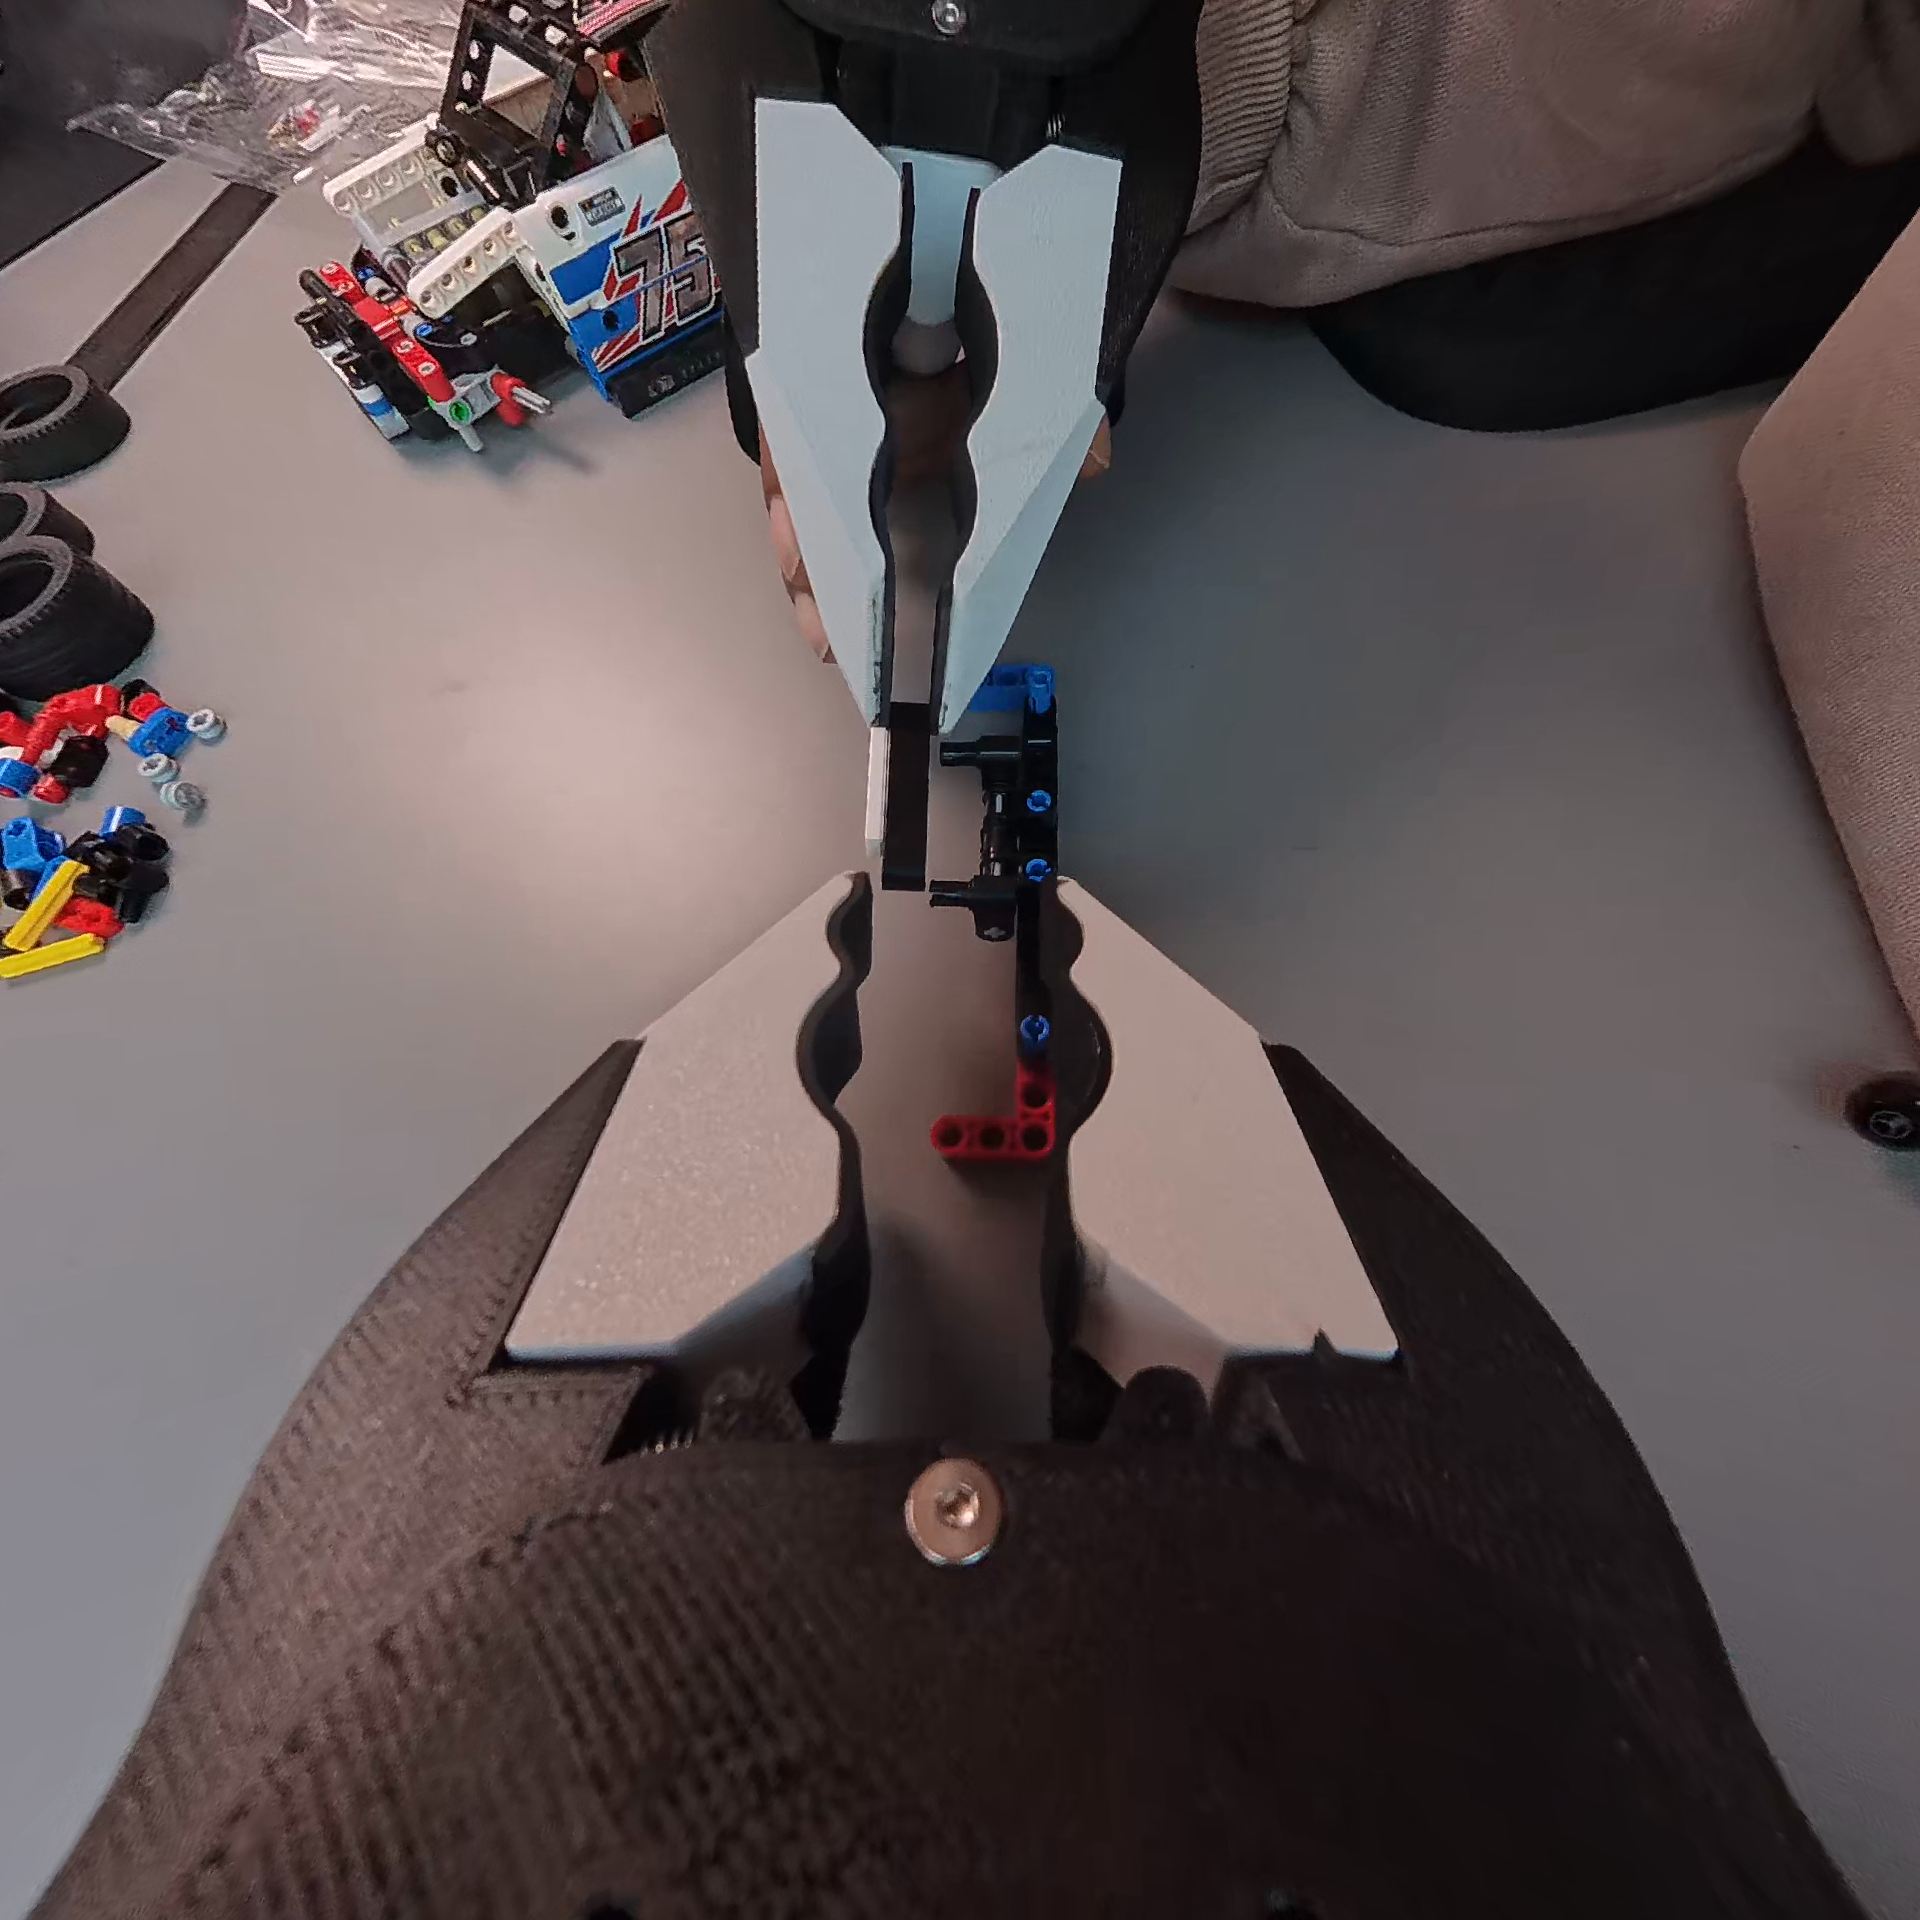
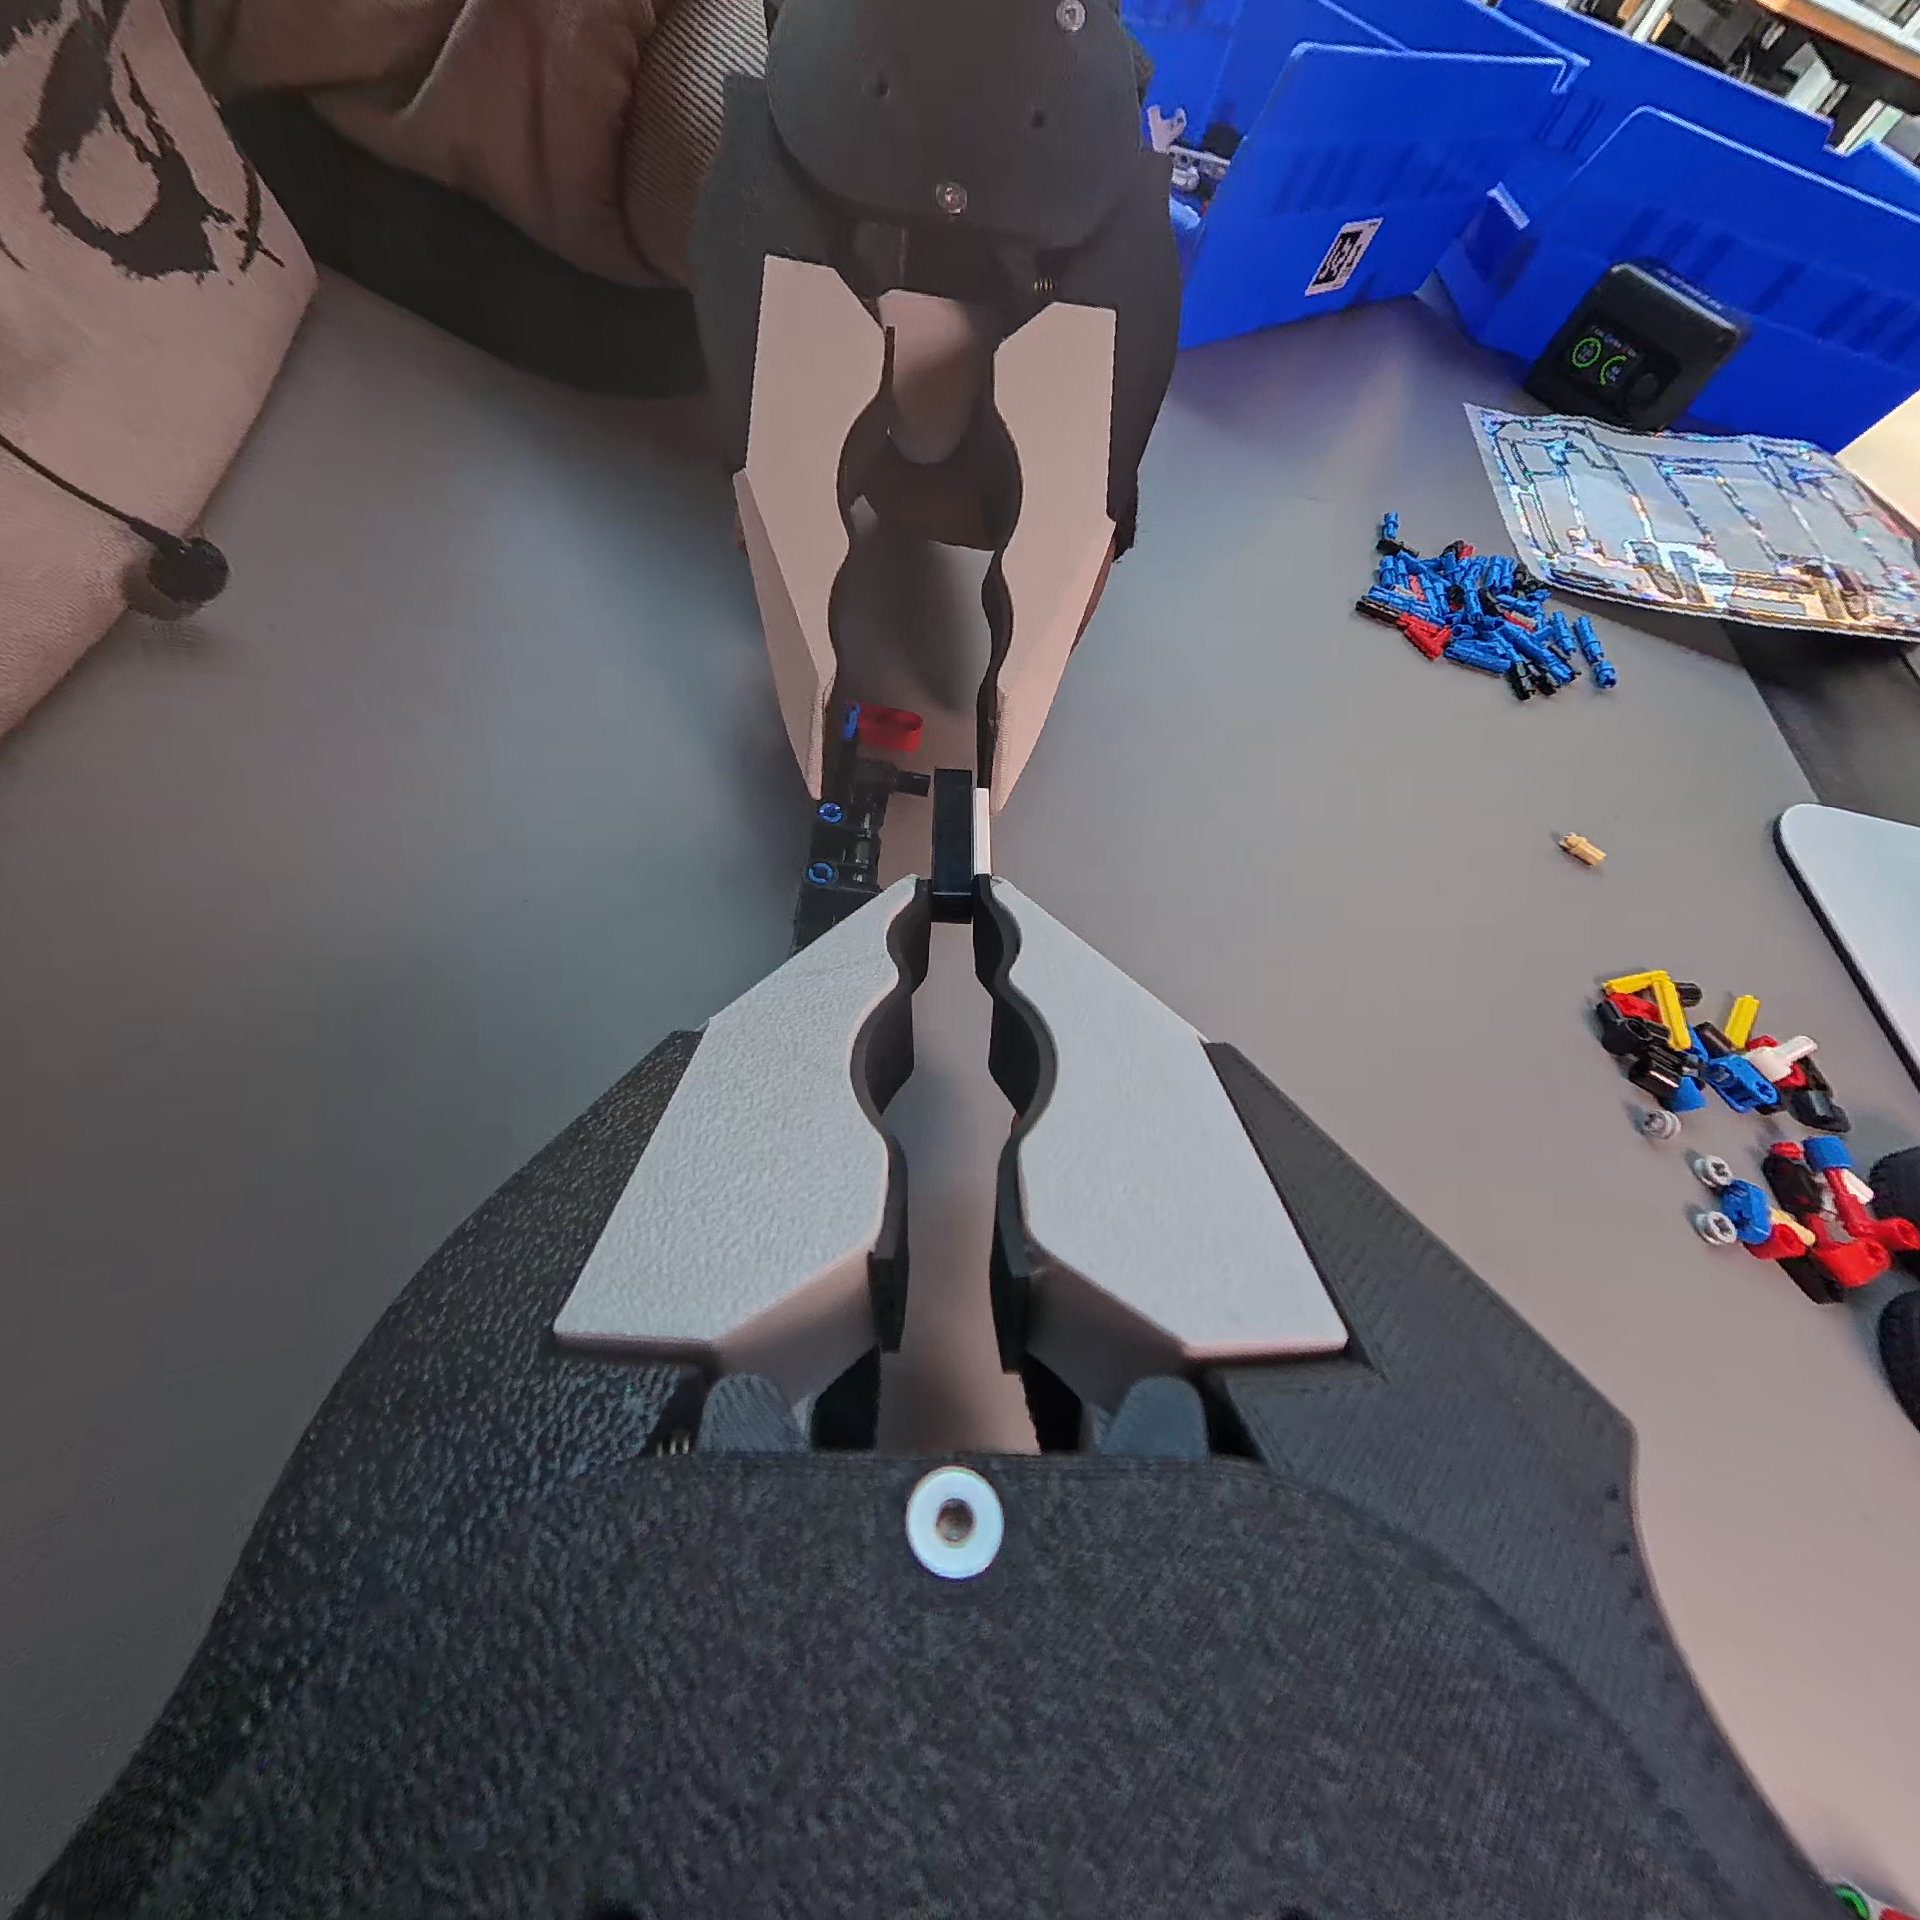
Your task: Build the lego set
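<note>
In the left wrist view my left gripper [image 1: 961, 888] is open. A long black beam assembly [image 1: 1034, 831] with blue pins and a red L-piece [image 1: 997, 1127] lies between its jaws, against the right finger. My right gripper [image 1: 914, 717] faces it from above, shut on a black-and-white lego piece [image 1: 899, 800] that hangs just left of the assembly. In the right wrist view my right gripper [image 2: 951, 888] is shut on the same black-and-white piece [image 2: 956, 842]. The open left gripper [image 2: 912, 795] is opposite, with the assembly [image 2: 842, 842] beside the piece.
A partly built white, blue and black truck model [image 1: 540, 281] stands at the far left, with black tyres [image 1: 52, 613] and loose pieces [image 1: 83, 831] nearby. A pile of blue pins [image 2: 1475, 613], a sticker sheet [image 2: 1704, 530], blue bins [image 2: 1558, 156] and more loose pieces [image 2: 1745, 1143] also lie around. The grippers are tip to tip, or close to it.
</note>
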The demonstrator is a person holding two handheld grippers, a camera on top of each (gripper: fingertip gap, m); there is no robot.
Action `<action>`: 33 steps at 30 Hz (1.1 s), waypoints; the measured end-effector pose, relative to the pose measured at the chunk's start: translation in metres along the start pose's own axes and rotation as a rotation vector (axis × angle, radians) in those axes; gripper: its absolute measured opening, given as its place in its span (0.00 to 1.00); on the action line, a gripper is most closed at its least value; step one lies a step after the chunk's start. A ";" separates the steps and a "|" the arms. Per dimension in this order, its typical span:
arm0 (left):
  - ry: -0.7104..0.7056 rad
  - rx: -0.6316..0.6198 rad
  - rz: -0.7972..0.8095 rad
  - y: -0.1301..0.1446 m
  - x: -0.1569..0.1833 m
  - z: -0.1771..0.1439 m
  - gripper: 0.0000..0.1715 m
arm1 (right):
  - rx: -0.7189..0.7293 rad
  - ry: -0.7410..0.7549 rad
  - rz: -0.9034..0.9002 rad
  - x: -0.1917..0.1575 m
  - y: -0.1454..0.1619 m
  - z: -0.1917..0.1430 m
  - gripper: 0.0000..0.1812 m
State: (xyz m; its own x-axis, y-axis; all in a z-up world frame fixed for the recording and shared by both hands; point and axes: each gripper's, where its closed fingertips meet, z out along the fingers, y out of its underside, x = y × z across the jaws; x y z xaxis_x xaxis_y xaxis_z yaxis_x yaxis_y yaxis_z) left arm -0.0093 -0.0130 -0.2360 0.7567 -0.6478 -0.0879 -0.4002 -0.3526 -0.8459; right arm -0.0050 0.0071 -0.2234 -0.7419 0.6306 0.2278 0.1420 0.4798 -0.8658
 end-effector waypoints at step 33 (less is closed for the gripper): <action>-0.004 0.000 0.036 -0.001 0.000 0.001 0.14 | -0.019 -0.027 0.032 -0.002 0.002 0.003 0.03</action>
State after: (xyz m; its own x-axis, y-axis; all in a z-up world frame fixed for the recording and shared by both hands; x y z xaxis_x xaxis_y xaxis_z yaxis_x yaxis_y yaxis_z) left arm -0.0089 -0.0119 -0.2359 0.7437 -0.6575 -0.1207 -0.4272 -0.3286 -0.8423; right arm -0.0051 0.0050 -0.2265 -0.7541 0.6293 0.1880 0.1780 0.4714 -0.8638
